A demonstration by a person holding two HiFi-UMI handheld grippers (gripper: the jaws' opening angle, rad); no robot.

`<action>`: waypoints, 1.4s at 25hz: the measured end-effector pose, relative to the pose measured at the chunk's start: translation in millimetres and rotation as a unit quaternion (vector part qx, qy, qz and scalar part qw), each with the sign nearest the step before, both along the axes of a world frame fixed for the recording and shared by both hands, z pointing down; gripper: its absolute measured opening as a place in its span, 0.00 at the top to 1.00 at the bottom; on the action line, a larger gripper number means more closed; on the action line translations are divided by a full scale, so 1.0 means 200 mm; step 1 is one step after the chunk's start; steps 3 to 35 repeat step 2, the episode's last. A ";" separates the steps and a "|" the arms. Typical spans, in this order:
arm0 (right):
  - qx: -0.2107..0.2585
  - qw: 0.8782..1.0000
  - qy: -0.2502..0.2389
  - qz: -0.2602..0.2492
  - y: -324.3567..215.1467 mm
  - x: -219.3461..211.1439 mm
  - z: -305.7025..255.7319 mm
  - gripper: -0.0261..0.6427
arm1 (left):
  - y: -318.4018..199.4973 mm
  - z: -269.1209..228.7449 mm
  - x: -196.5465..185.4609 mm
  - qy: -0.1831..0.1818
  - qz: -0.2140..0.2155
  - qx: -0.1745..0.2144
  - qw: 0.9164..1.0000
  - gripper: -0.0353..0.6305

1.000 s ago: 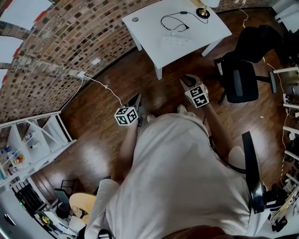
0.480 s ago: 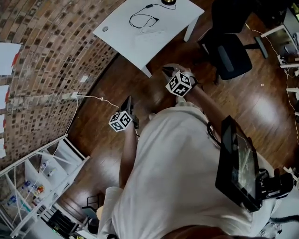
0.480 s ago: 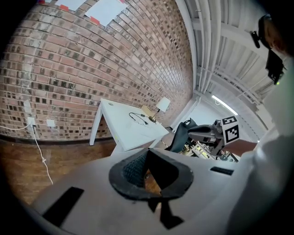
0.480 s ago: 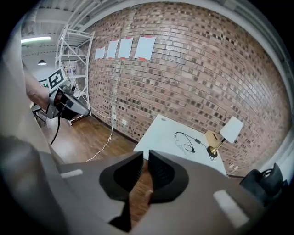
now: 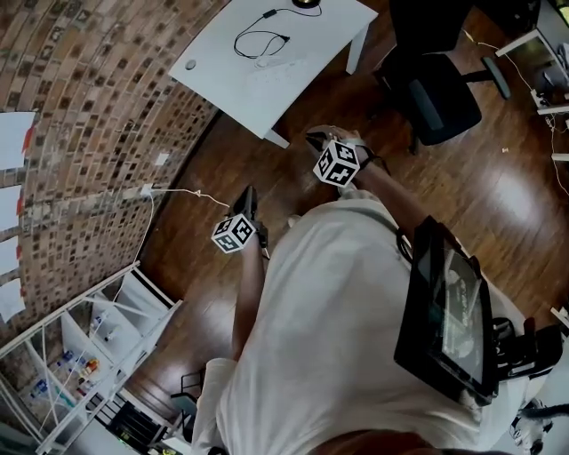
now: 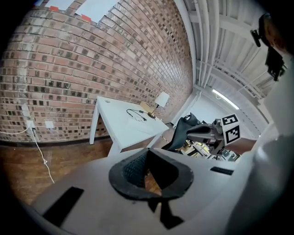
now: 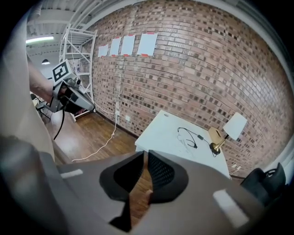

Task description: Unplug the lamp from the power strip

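Since a second ago the head view has swung, so the counter (image 5: 222, 84) now sits up left. The right gripper (image 5: 313, 139) has just been closing its jaws on nothing, and they're pretty much together now. The lamp (image 5: 308, 3) stands at the counter's far corner, its black cable (image 5: 258, 40) looped beside the white power strip (image 5: 277, 67). Both hands hang over the wood floor (image 5: 222, 178) short of the counter, tilted down toward it. The left gripper (image 5: 250, 191) is pinched together too, empty.
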State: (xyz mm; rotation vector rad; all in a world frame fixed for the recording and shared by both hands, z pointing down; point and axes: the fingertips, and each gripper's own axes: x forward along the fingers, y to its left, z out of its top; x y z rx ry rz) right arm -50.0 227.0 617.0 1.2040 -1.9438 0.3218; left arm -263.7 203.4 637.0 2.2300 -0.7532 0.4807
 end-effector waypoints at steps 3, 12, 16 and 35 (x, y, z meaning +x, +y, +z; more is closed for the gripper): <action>-0.006 1.000 0.004 -0.011 0.02 0.03 0.04 0.93 | 0.02 0.02 0.05 -0.001 -0.003 0.001 1.000 0.94; -0.006 1.000 0.004 -0.011 0.02 0.03 0.04 0.93 | 0.02 0.02 0.05 -0.001 -0.003 0.001 1.000 0.94; -0.006 1.000 0.004 -0.011 0.02 0.03 0.04 0.93 | 0.02 0.02 0.05 -0.001 -0.003 0.001 1.000 0.94; -0.006 1.000 0.004 -0.011 0.02 0.03 0.04 0.93 | 0.02 0.02 0.05 -0.001 -0.003 0.001 1.000 0.94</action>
